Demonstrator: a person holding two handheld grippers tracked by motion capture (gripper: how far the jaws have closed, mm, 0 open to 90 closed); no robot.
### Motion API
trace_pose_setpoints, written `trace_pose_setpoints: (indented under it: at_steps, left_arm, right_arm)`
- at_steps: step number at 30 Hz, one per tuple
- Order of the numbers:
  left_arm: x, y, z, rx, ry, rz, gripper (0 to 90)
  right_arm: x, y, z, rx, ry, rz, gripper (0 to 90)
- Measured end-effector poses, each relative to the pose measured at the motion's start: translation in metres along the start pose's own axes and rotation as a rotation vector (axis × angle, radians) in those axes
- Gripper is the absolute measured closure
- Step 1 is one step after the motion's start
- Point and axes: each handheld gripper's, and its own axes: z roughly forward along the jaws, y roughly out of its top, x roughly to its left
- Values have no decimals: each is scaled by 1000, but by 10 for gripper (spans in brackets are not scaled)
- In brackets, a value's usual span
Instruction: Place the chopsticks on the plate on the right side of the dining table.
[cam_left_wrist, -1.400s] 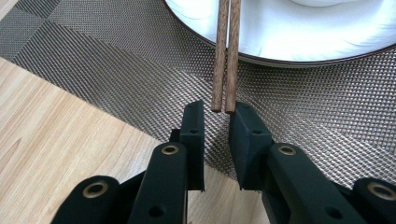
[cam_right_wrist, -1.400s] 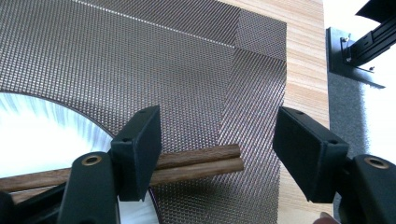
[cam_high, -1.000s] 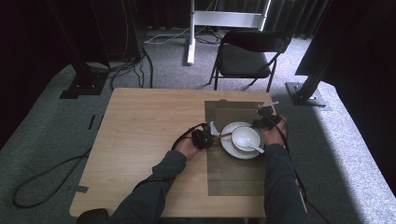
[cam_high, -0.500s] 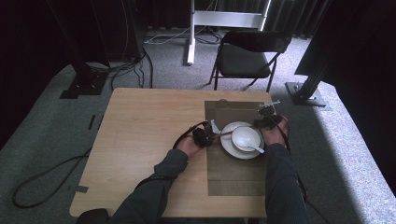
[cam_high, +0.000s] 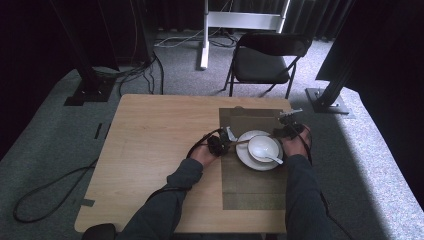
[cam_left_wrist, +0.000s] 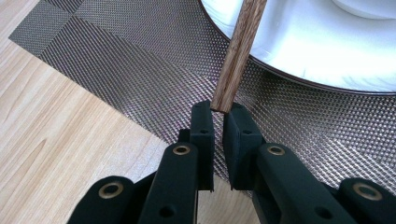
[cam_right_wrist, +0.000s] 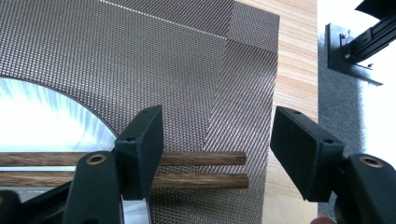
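Observation:
Two brown wooden chopsticks (cam_high: 241, 143) lie across a white plate (cam_high: 245, 156) that carries a white bowl (cam_high: 262, 147) with a spoon (cam_high: 272, 159), all on a dark woven placemat (cam_high: 250, 185). My left gripper (cam_high: 225, 142) is at the plate's left edge. In the left gripper view it (cam_left_wrist: 218, 109) is shut on the near end of a chopstick (cam_left_wrist: 238, 51). My right gripper (cam_high: 280, 132) is at the plate's far right. Its jaws have just been closing and still stand apart (cam_right_wrist: 217, 119), with the chopsticks' ends (cam_right_wrist: 201, 158) lying crosswise between them, no pad pressing.
The placemat covers the right part of a light wooden table (cam_high: 150, 150). A black folding chair (cam_high: 265, 60) stands beyond the table's far edge. Cables (cam_high: 45, 195) trail over the grey carpet at left, and a black stand foot (cam_high: 327, 100) is at the far right.

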Motion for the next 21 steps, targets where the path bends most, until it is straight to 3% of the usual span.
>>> trace_pose_setpoints:
  at_steps: [21]
  left_arm:
    - [1,3,5,0,2,-19,843]
  right_arm:
    - [-3,-6,-2,2,-3,2,346]
